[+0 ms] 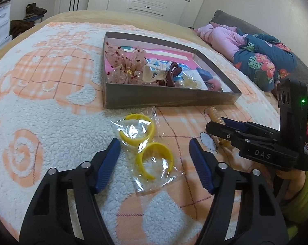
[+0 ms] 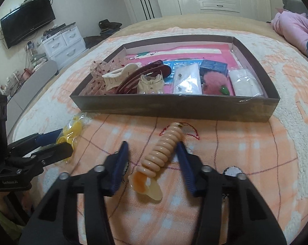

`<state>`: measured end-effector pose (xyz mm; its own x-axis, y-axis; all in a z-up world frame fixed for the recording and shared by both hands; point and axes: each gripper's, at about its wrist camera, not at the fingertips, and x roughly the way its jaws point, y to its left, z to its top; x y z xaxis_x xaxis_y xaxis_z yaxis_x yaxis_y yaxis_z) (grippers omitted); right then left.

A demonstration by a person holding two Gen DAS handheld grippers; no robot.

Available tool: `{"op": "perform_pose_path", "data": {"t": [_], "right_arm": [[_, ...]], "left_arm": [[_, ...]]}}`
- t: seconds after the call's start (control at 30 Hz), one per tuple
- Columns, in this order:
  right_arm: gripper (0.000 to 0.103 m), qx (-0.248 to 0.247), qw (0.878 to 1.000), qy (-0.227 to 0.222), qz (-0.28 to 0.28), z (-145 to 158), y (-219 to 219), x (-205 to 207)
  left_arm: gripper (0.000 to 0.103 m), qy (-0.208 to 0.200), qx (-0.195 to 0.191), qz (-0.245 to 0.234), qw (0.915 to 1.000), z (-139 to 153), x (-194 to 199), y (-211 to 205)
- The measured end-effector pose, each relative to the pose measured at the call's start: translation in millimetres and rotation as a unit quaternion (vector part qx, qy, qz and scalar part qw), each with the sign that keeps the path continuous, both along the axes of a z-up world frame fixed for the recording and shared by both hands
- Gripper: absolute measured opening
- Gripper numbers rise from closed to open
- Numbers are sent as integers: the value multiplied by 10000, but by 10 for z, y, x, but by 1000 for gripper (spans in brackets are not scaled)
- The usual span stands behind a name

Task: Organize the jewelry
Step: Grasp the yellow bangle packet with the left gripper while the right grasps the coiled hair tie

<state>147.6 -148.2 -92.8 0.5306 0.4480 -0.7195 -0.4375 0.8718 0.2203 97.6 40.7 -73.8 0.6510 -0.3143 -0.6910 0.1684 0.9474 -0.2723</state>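
A clear bag with two yellow hoop earrings (image 1: 146, 143) lies on the blanket between the fingers of my open left gripper (image 1: 155, 145); the bag also shows in the right wrist view (image 2: 71, 133). A beige ribbed hair clip (image 2: 161, 152) lies between the fingers of my open right gripper (image 2: 153, 149), its right side against the right finger; its tip shows in the left wrist view (image 1: 214, 115). A dark shallow box (image 2: 174, 107) (image 1: 164, 100) holds hair clips, a pink flower, small bags and a blue case.
The box sits on an orange and white fleece blanket (image 1: 41, 106) on a bed. Folded pink and floral bedding (image 1: 256, 57) lies at the right. White drawers (image 2: 62, 40) and a wall television (image 2: 27, 20) stand beyond the bed's left side.
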Motion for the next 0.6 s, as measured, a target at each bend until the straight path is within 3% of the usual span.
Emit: {"op": "perform_pose_path", "data": {"t": [0.07, 0.17, 0.4, 0.6], "right_arm": [[25, -42, 9999, -43, 99, 6, -1, -6], [19, -203, 9995, -134, 213, 14, 12, -53], [18, -421, 9983, -298, 286, 15, -41, -153], [18, -407, 9985, -301, 186, 50, -156, -181]], "left_arm": [[53, 9, 50, -24, 10000, -12, 17, -31], [39, 26, 167, -82, 9998, -32, 36, -77], [37, -14, 443, -151, 9989, -51, 30, -138], [34, -68, 410, -184, 9990, -28, 2, -166]]}}
